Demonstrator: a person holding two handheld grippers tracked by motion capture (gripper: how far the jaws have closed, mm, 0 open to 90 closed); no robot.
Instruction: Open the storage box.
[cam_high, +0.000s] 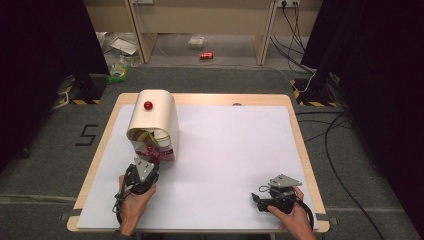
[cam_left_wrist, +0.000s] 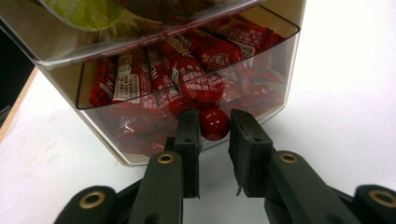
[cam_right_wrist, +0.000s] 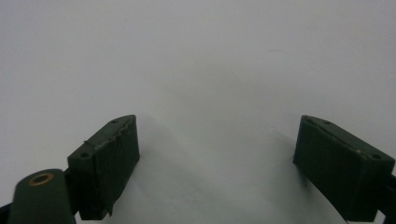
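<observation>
Currently: left hand-held gripper at the drawer knob

Item 1. Left hand-held gripper (cam_high: 151, 156), carried by the person's left hand (cam_high: 134, 200) near the worktop's (cam_high: 230, 150) front left corner. It points away from the person and slightly rightward, roughly level, toward the cream storage box (cam_high: 155, 117). Jaws narrow, one on each side of the red drawer knob (cam_left_wrist: 214, 123); whether the pads press on it cannot be told.

Item 2. Right hand-held gripper (cam_high: 256, 199), in the right hand (cam_high: 295, 217) near the front right corner, pointing left along the front edge. Jaws wide, nothing between them, white worktop surface beneath.

Item 3. Storage box, rounded top, standing near the left edge toward the back left corner, its long axis running back to front with the open face toward the person. A second red knob (cam_high: 148, 105) sits on its top.

Item 4. Clear lower drawer (cam_left_wrist: 285, 51), filled with red wrapped snack sticks (cam_left_wrist: 196, 65), lying mostly front to back. Upper compartment holds a green-lidded item (cam_left_wrist: 88, 11), otherwise unclear.
</observation>
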